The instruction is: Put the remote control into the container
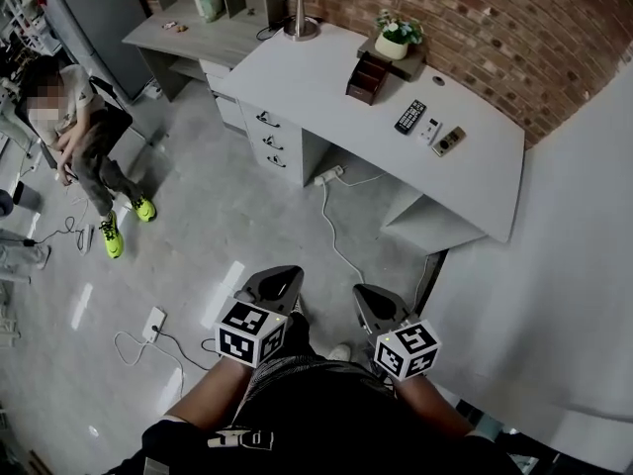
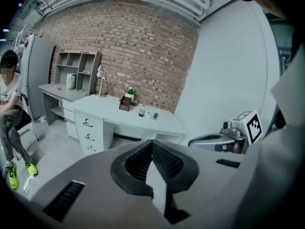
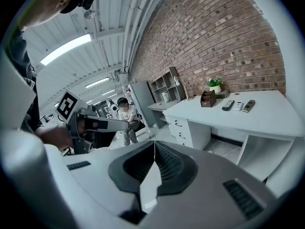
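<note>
Three remotes lie side by side on the grey desk (image 1: 326, 87): a black remote (image 1: 410, 116), a white one (image 1: 429, 131) and a grey one (image 1: 448, 142). A brown wooden container (image 1: 368, 77) stands just left of them, beside a potted plant (image 1: 398, 38). My left gripper (image 1: 286, 275) and right gripper (image 1: 372, 295) are held low over the floor, well short of the desk, both shut and empty. In the left gripper view the left gripper (image 2: 152, 142) points at the distant remotes (image 2: 147, 114) and container (image 2: 125, 104). The right gripper (image 3: 154, 145) also faces the remotes (image 3: 238, 106) and the container (image 3: 208, 99).
A person (image 1: 84, 132) sits at the left by the floor cables. A power strip (image 1: 329, 175) and its cord lie in front of the desk drawers (image 1: 267, 137). A lamp (image 1: 297, 8) and shelf unit stand at the back. A white wall (image 1: 574, 265) runs along the right.
</note>
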Demonstrator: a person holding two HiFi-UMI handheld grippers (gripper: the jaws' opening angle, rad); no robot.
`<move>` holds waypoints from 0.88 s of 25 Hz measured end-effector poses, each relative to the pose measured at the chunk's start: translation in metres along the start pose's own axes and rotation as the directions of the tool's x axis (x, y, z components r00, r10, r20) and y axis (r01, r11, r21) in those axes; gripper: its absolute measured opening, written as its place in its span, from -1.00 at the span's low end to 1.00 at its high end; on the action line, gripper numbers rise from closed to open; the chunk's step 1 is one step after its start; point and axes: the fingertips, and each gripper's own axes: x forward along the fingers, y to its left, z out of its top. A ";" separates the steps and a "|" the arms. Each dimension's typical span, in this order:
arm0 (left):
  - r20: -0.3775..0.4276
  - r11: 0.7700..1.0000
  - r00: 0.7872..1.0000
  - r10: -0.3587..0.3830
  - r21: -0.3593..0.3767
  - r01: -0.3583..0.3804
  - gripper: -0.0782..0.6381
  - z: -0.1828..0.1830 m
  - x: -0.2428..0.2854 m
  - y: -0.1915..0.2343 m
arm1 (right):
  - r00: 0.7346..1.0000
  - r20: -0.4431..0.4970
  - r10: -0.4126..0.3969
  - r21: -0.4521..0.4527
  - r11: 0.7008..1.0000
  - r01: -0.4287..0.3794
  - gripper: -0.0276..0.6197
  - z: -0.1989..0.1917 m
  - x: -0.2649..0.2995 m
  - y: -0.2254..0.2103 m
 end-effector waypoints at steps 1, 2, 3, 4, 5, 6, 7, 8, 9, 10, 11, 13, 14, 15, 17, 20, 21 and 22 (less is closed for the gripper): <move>0.003 1.000 1.000 0.007 -0.003 -0.007 -0.80 0.006 0.002 0.012 | 1.000 -0.003 -0.004 -0.004 1.000 0.004 -0.89 0.008 0.011 -0.004; 0.008 1.000 1.000 0.012 -0.005 -0.012 -0.80 0.012 0.005 0.024 | 1.000 -0.005 -0.009 -0.007 1.000 0.009 -0.89 0.016 0.021 -0.007; 0.015 1.000 1.000 0.015 -0.005 -0.015 -0.80 0.018 0.008 0.035 | 1.000 -0.005 -0.013 -0.012 1.000 0.012 -0.89 0.025 0.031 -0.011; 0.020 1.000 1.000 0.015 -0.006 -0.015 -0.80 0.025 0.011 0.046 | 1.000 -0.004 -0.016 -0.016 1.000 0.016 -0.89 0.033 0.041 -0.014; 0.024 1.000 1.000 0.010 -0.009 -0.010 -0.80 0.031 0.014 0.055 | 1.000 -0.001 -0.021 -0.021 1.000 0.021 -0.89 0.042 0.050 -0.016; 0.023 1.000 1.000 0.001 -0.014 -0.001 -0.80 0.036 0.017 0.063 | 1.000 0.003 -0.026 -0.023 0.999 0.026 -0.89 0.051 0.059 -0.018; 0.020 1.000 1.000 -0.012 -0.022 0.013 -0.80 0.041 0.020 0.070 | 0.999 0.008 -0.032 -0.025 0.999 0.032 -0.89 0.059 0.067 -0.019; 0.018 0.999 0.999 -0.028 -0.030 0.029 -0.80 0.046 0.022 0.077 | 0.999 0.012 -0.038 -0.027 0.999 0.038 -0.89 0.067 0.074 -0.019; 0.018 0.998 0.999 -0.043 -0.034 0.043 -0.80 0.052 0.024 0.083 | 0.999 0.016 -0.043 -0.030 0.999 0.043 -0.89 0.074 0.081 -0.019; 0.019 0.998 0.998 -0.054 -0.031 0.054 -0.80 0.059 0.026 0.090 | 0.999 0.020 -0.046 -0.034 0.998 0.047 -0.89 0.081 0.088 -0.019; 0.022 0.998 0.998 -0.060 -0.019 0.060 -0.80 0.065 0.027 0.096 | 0.998 0.023 -0.050 -0.040 0.998 0.051 -0.89 0.087 0.095 -0.020; 0.030 0.998 0.998 -0.063 0.011 0.062 -0.80 0.077 0.030 0.110 | 0.998 0.032 -0.057 -0.047 0.997 0.059 -0.89 0.097 0.108 -0.020; 0.034 0.998 0.997 -0.063 0.023 0.062 -0.80 0.082 0.031 0.116 | 0.997 0.040 -0.060 -0.048 0.997 0.062 -0.89 0.102 0.114 -0.020; 0.037 0.998 0.997 -0.063 0.032 0.062 -0.80 0.086 0.033 0.122 | 0.997 0.048 -0.060 -0.048 0.997 0.063 -0.89 0.106 0.121 -0.019; 0.034 0.997 0.997 -0.066 0.042 0.064 -0.80 0.091 0.035 0.132 | 0.997 0.055 -0.056 -0.050 0.997 0.059 -0.89 0.111 0.132 -0.016; 0.016 0.996 0.997 -0.080 0.051 0.079 -0.80 0.093 0.037 0.136 | 0.998 0.048 -0.050 -0.059 0.997 0.053 -0.89 0.116 0.143 -0.014; 0.009 0.995 0.996 -0.084 0.056 0.084 -0.80 0.093 0.038 0.136 | 0.998 0.046 -0.053 -0.057 0.997 0.055 -0.89 0.118 0.146 -0.016; 0.003 0.994 0.996 -0.087 0.061 0.087 -0.80 0.093 0.040 0.137 | 0.997 0.046 -0.057 -0.049 0.997 0.059 -0.89 0.119 0.150 -0.020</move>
